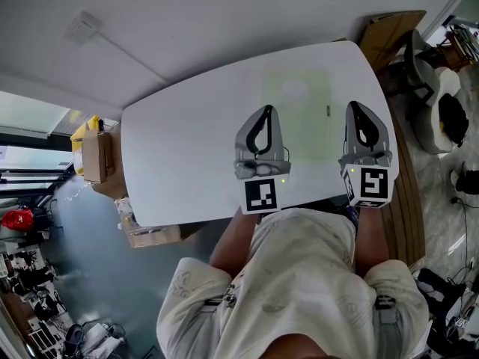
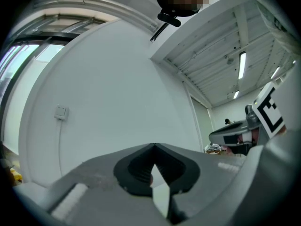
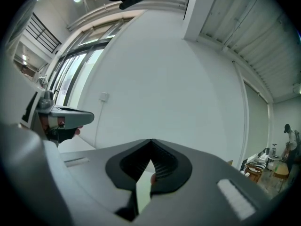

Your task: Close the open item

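Table [image 1: 187, 148]: pale green item [image 1: 296, 114] washed out; open or closed unclear.

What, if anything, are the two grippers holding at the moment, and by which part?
Nothing is held. The left gripper and the right gripper each have their jaws closed tip to tip with nothing between them, above the white table.

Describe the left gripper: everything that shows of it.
The left gripper has a grey body that looks like plastic, and dark ribbed pads line its two jaws. The jaws are shut tip to tip, leaving a teardrop gap behind the tips with nothing in it. A black-and-white marker cube sits at its rear, with a small green light lit just above it. The gripper hangs above the white table without touching it.
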Demonstrator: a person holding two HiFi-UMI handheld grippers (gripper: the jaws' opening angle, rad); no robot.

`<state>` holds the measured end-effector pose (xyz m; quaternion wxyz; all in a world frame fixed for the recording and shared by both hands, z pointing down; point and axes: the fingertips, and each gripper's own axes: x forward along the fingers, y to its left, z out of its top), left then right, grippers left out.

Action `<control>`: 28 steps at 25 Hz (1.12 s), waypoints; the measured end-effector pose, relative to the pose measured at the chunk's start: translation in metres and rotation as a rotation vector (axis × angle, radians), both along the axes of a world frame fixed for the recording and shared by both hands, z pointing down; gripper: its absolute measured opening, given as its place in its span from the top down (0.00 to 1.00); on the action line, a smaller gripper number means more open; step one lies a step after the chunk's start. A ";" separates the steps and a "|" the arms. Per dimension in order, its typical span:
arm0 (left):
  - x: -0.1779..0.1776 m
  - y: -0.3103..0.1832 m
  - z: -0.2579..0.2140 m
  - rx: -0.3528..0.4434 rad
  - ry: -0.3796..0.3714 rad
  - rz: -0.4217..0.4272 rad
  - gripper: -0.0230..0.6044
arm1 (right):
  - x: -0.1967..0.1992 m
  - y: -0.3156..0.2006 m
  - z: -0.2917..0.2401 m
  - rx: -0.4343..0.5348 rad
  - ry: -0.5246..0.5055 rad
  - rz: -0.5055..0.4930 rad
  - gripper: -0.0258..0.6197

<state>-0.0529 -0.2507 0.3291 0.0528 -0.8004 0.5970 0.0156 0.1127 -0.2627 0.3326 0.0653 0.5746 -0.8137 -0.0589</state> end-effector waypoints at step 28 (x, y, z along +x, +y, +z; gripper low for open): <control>-0.012 0.014 -0.053 0.105 -0.021 0.006 0.96 | -0.003 0.021 -0.060 0.138 -0.008 -0.022 0.96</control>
